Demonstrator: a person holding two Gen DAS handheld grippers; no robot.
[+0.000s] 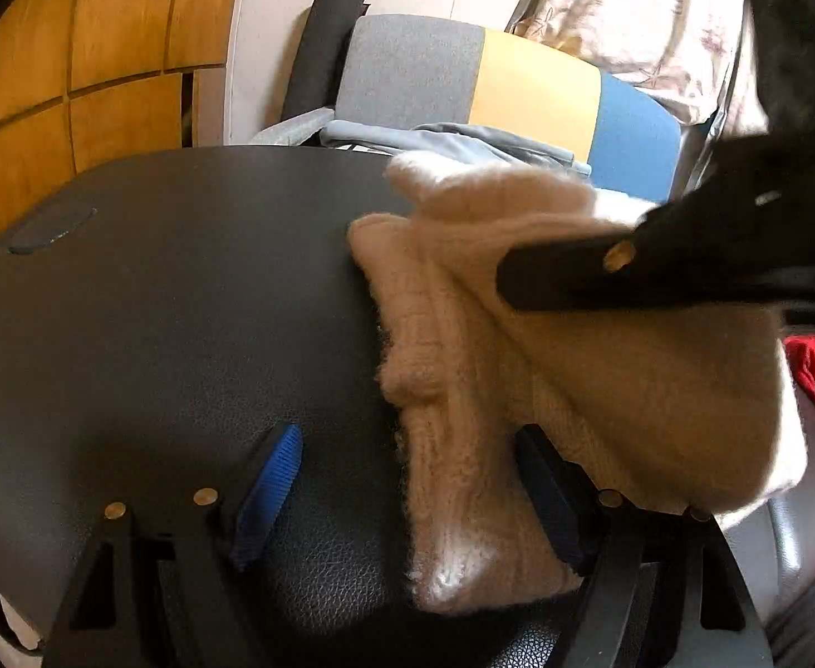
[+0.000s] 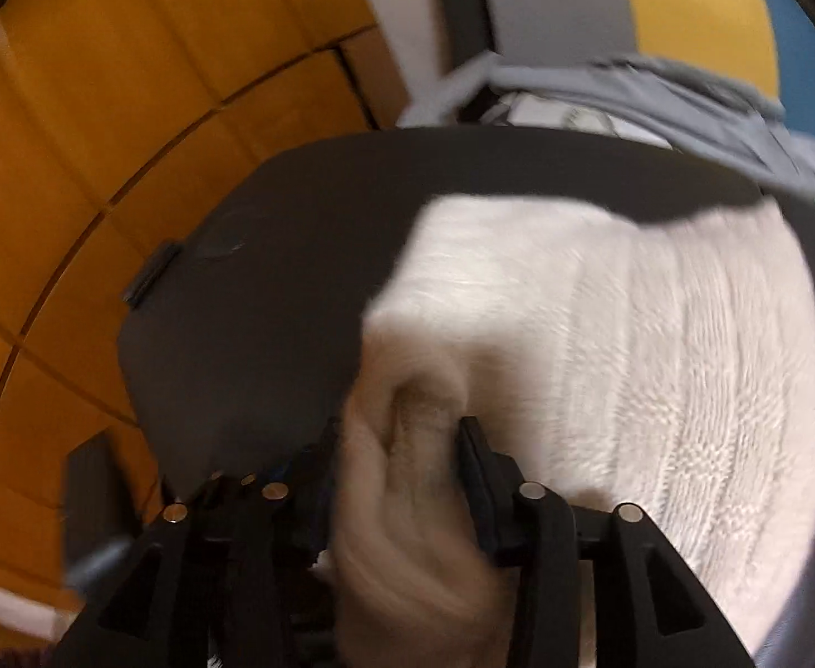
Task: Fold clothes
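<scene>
On dark table point(image 1: 157, 289), fuzzy cream sweater point(image 1: 630, 389), bunched, ribbed

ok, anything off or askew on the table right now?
Nothing damaged or spilled. The cream sweater is bunched and mid-fold on the black table, pinched by the right hand-held gripper. A grey garment lies draped just past the far edge.

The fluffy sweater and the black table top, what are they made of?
The cream sweater looks like soft knitted wool or acrylic: ribbed stitches and fuzzy fibres show. The table top looks like matte black leather or a leather-like cover, since its surface has a fine pebbled grain.
</scene>
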